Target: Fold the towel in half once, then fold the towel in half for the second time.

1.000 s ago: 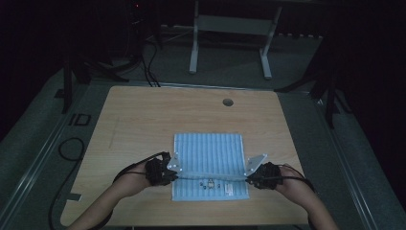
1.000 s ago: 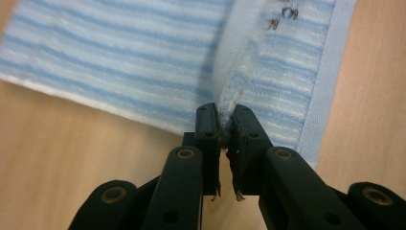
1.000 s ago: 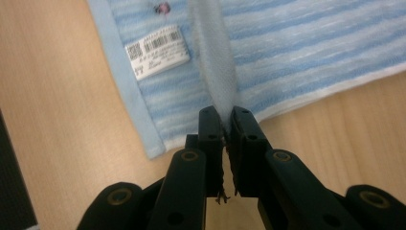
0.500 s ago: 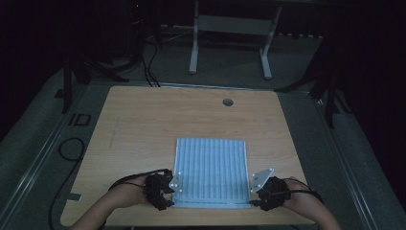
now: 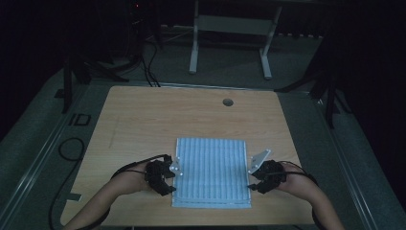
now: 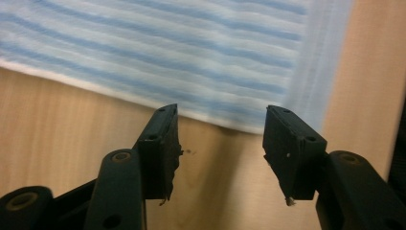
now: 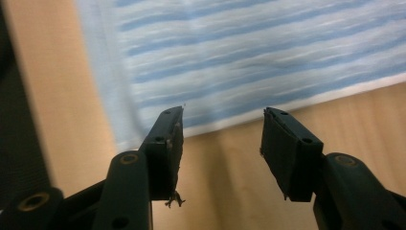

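Note:
A blue-and-white striped cloth [image 5: 210,172] lies spread flat on the near half of the wooden table [image 5: 143,120]. My left gripper [image 5: 168,178] rests at the cloth's left edge near its front corner. It is open, its jaws have just been opening, and nothing is between them. In the left gripper view the left gripper [image 6: 220,115] hangs over bare wood just short of the cloth's hem [image 6: 167,57]. My right gripper [image 5: 256,178] sits at the cloth's right edge, open too after just opening. Its jaws [image 7: 222,115] frame the hem [image 7: 249,62] without touching it.
A round hole [image 5: 228,102] is set in the table's far side. Beyond the table stands a metal frame [image 5: 230,28] on the dark floor, with cables [image 5: 72,148] looping at the left. The cloth's front edge lies close to the table's near edge.
Both grippers were shut on a folded-over part of the cloth, drew it toward the near edge and let go. The cloth now lies flat, and both hands have shifted slightly away along its sides.

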`<move>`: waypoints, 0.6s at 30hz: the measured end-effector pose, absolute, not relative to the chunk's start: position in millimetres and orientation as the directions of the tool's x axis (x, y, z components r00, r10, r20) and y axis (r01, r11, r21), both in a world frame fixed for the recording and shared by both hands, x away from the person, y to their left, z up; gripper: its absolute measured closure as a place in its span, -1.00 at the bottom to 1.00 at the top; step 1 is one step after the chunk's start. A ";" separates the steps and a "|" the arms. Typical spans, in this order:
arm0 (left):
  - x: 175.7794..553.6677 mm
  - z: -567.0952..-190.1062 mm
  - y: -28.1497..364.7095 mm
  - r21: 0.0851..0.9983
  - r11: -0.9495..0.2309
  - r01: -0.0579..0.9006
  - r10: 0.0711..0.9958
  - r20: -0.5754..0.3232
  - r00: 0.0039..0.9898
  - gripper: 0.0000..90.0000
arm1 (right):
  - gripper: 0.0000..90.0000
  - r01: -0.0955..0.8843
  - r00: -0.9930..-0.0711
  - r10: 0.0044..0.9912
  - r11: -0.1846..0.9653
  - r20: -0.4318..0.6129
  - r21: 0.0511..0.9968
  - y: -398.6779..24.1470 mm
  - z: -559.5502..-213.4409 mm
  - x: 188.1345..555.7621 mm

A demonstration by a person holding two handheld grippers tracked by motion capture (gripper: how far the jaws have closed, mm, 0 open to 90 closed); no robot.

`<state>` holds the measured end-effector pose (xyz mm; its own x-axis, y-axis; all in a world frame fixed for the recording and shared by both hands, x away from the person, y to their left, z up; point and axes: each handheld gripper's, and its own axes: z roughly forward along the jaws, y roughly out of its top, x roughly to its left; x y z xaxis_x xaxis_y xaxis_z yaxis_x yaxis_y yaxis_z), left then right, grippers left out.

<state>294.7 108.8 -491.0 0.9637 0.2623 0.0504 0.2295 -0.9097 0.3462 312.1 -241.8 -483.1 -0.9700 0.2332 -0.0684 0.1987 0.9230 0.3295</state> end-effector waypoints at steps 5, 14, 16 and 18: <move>323.8 -487.5 115.5 0.366 -0.889 0.274 0.305 0.030 0.952 -0.05 | 0.10 0.204 -0.969 0.239 0.921 -0.069 0.333 -239.7 -477.9 339.0; 377.3 -484.2 119.0 0.344 -0.866 0.363 0.398 0.035 0.917 -0.06 | 0.12 0.217 -0.965 0.248 0.939 -0.088 0.268 -236.6 -472.1 390.3; 387.0 -484.4 118.3 0.349 -0.862 0.367 0.405 0.038 0.914 -0.06 | 0.14 0.232 -0.960 0.264 0.935 -0.089 0.269 -236.3 -471.0 402.0; 396.4 -486.0 116.9 0.340 -0.862 0.374 0.414 0.048 0.909 -0.06 | 0.15 0.237 -0.959 0.269 0.936 -0.092 0.261 -235.4 -471.9 413.6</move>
<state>396.4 116.9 -486.0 0.9092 0.4136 0.0478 0.3745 -0.8625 0.3404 413.6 -235.4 -471.9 -0.9589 0.2686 -0.0921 0.2371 0.9359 0.2605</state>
